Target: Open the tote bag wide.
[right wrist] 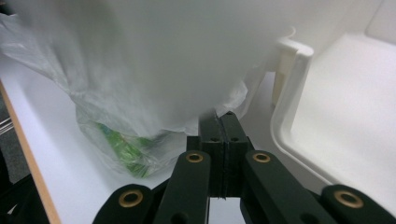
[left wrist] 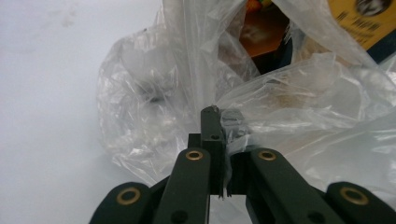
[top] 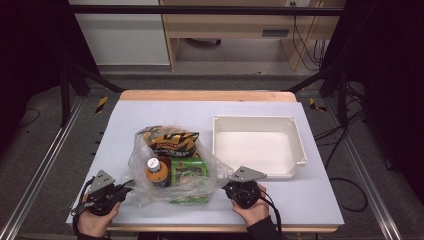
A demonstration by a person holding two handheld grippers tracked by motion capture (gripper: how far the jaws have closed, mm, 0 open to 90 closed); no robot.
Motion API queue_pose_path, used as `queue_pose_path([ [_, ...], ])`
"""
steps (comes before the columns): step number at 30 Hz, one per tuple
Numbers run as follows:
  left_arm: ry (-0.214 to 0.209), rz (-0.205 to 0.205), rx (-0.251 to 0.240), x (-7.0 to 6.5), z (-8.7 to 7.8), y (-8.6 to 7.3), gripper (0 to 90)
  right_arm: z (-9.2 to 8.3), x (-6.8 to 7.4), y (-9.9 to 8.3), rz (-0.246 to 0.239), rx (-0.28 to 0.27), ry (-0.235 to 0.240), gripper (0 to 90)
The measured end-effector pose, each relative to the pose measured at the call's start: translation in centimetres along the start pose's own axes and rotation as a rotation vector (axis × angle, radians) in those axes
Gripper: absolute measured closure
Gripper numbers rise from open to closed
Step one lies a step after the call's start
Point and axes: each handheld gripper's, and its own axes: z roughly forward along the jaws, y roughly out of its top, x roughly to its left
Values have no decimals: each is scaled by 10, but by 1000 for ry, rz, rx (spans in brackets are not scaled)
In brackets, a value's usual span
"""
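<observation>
A person seated at a white desk pinches a clear plastic bag from both sides, one claw in each hand, in what looks like the start of unpacking or shifting its contents. The left claw, seen closely in the left gripper view, has its jaws pressed together with a fold of the film caught between them at the bag's near left corner; the right claw is likewise closed, and the right gripper view shows the film's edge nipped between its tips on the bag's right side. The bag lies in the middle of the desk, near its front edge, and holds an orange-capped bottle, a green packet and a yellow-and-black snack pack, all resting on the surface through the plastic. Gripping at two opposite edges probably keeps the limp film spread and under control, so the load neither rolls nor spills when the bag is raised or drawn open. Just to the right of the bag stands an empty white tray, its near corner close beside the right claw, a likely destination for the goods. Thin film can slip or tear under weight, so an even pull from both hands seems called for.
</observation>
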Motion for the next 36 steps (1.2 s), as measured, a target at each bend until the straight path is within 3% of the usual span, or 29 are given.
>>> queue_pose_path([
  [8,24,54,15,2,10,-4,876,23,4,-7,1,30,-11,900],
  [12,34,51,31,3,18,-4,856,29,5,-9,-2,47,-31,900],
  [14,39,55,45,3,20,-4,828,32,6,-9,-6,56,-36,900],
  [17,43,52,11,4,15,-5,731,32,7,-9,-12,58,-34,894],
  [20,8,55,-64,4,3,-6,565,26,6,-7,-12,36,-20,855],
  [23,-39,26,-131,2,-9,-1,400,15,8,-4,-16,7,-3,802],
  [25,-43,41,-168,-2,-17,4,320,8,10,-2,-35,-12,6,751],
  [29,-31,64,-211,-11,-31,15,225,-11,10,4,-37,-66,9,643],
  [36,-18,71,-251,-19,-51,34,136,-49,3,25,-14,-201,-2,550],
])
